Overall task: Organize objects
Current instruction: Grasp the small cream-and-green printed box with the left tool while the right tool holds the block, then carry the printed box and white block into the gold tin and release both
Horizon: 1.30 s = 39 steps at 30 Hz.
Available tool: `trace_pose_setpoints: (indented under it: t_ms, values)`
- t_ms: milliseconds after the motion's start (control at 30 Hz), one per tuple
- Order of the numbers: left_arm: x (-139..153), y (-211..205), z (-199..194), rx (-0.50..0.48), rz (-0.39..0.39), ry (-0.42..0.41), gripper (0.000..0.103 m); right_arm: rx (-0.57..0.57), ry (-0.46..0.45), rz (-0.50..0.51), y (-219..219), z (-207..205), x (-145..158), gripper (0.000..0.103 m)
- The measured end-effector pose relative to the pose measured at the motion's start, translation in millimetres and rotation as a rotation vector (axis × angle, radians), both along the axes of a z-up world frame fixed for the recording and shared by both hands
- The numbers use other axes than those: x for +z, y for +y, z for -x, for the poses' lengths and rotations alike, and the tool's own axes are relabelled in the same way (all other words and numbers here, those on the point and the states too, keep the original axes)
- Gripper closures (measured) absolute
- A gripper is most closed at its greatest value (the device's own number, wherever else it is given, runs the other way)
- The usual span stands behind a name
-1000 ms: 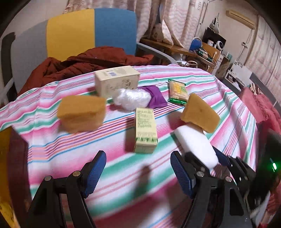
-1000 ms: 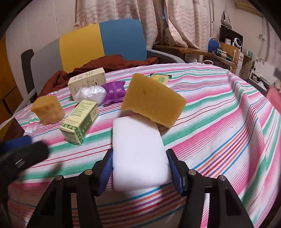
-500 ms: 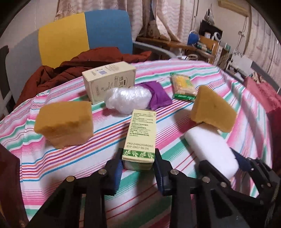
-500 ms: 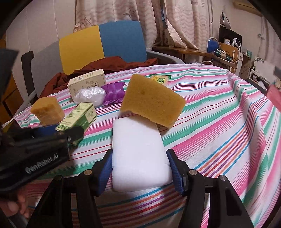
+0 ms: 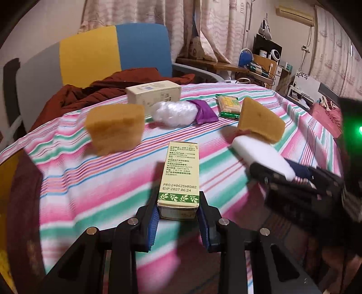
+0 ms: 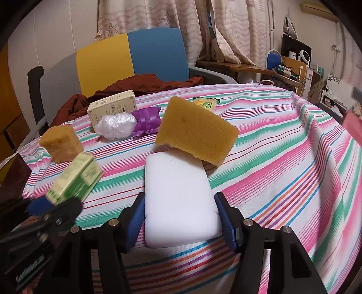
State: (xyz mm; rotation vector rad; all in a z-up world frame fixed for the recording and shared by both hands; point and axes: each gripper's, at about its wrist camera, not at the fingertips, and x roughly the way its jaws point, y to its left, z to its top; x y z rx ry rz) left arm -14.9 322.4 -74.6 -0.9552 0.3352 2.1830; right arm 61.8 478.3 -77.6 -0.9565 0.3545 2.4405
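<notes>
**A cosy room with a stripy table**

A table is covered by a striped cloth (image 6: 282, 144) in pink, green and white. Behind it stands a chair (image 6: 135, 56) with a grey, yellow and blue back. A dark red blanket (image 5: 95, 90) lies heaped on the chair seat. Pale curtains (image 6: 226, 27) with a wavy pattern and little starfish hang behind the chair. The wall (image 6: 49, 38) on the left is plain and light. On the right a wooden desk (image 5: 226, 66) is crowded with small things. An air conditioner (image 5: 294, 14) sits high up. The light is warm and dim.
</notes>
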Motion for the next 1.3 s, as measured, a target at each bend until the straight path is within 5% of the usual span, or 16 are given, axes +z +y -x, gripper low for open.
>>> trace_pose_setpoints:
  t_ms: [200,700,1033,1300]
  values:
    - [0,-21,-9,0.033,-0.012,0.020,0.073,-0.003,0.009,0.000,-2,-4,2,0.044]
    - [4,-66,-24,0.073,-0.080,-0.012,0.073,0.012,0.077,0.206,-54,-51,12,0.044]
    - [55,-130,-58,0.064,-0.194,0.066,0.073,0.129,0.082,0.301,-105,-40,25,0.044]
    - [78,-201,-33,0.226,-0.235,0.039,0.073,0.285,0.126,0.245,-165,-17,64,0.044]
